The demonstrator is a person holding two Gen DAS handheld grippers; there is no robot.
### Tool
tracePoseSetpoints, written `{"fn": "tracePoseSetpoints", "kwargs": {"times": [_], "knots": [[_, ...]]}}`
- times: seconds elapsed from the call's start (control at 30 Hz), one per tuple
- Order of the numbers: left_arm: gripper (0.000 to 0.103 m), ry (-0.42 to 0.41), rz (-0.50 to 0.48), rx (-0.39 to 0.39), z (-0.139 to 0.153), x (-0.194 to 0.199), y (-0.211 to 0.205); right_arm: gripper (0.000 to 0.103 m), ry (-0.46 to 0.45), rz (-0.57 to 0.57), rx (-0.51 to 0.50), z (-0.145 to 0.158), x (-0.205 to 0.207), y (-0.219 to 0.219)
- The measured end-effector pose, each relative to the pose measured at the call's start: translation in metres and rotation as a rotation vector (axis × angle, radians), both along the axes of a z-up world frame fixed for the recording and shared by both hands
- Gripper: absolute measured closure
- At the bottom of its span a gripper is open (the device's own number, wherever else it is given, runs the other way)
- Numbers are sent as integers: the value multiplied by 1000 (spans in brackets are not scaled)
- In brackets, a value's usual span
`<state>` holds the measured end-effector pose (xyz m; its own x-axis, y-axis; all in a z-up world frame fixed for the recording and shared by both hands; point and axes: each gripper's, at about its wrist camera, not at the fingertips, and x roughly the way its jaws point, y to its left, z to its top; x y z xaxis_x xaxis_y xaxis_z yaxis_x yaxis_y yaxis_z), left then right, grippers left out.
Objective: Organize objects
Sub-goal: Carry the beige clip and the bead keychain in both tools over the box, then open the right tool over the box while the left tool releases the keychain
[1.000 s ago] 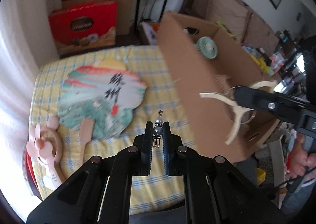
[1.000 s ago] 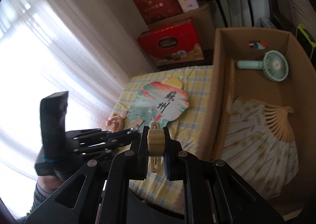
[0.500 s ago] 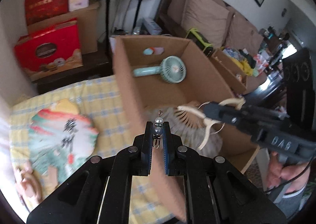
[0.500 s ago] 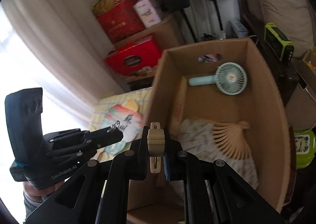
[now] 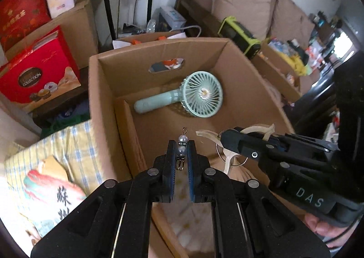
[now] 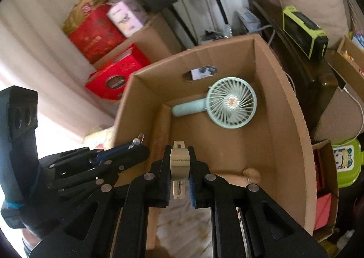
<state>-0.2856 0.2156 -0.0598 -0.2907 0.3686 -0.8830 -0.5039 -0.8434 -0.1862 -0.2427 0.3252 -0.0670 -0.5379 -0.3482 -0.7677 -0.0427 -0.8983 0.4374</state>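
Observation:
My left gripper [image 5: 181,149] is shut on a pearl bead charm [image 5: 182,141] with a small metal clasp, held over the open cardboard box [image 5: 103,98]. My right gripper [image 6: 179,159] is shut on a cream antler-shaped hair clip [image 6: 179,160], also above the box [image 6: 289,107]. In the left wrist view the clip's antlers and wire ring [image 5: 224,146] stick out of the right gripper [image 5: 224,140]. A mint handheld fan [image 5: 195,98] lies at the box's far end and shows in the right wrist view [image 6: 224,104]. A cream folding fan [image 6: 250,174] lies under the grippers, mostly hidden.
A painted round fan [image 5: 54,196] lies on the yellow checked cloth [image 5: 77,144] left of the box. Red gift boxes [image 5: 34,75] and cartons stand beyond. A sofa [image 5: 241,0], a green-black device [image 5: 238,34] and cluttered boxes stand to the right.
Both grippers have swung right from over the checked cloth to above the open box, each still holding its item. The box interior now fills both views.

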Motion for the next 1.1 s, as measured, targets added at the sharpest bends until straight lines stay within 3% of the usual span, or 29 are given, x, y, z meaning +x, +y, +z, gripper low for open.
{"fn": "tracePoseSetpoints", "kwargs": {"times": [0.17, 0.37, 0.6, 0.67, 0.73, 0.87, 0.93, 1.1], "knots": [[95, -15, 20, -63, -22, -19, 13, 92, -43, -44, -35, -23, -21, 13], [93, -28, 51, -66, -34, -32, 14, 92, -61, -86, -63, -39, -33, 20], [81, -14, 42, -70, -30, -27, 18, 87, -93, -117, -53, -53, -37, 25], [78, -6, 38, -63, -25, -23, 16, 81, -87, -128, -37, -49, -32, 29], [67, 6, 41, -67, -20, -20, 14, 70, -79, -131, -7, -44, -30, 29], [64, 21, 53, -54, -7, -15, 1, 66, -57, -115, 60, -29, -26, 24], [60, 29, 63, -50, 0, -13, -6, 61, -43, -99, 84, -22, -24, 19], [49, 43, 92, -15, 16, -5, -29, 59, -10, -70, 93, -5, -11, 12]]}}
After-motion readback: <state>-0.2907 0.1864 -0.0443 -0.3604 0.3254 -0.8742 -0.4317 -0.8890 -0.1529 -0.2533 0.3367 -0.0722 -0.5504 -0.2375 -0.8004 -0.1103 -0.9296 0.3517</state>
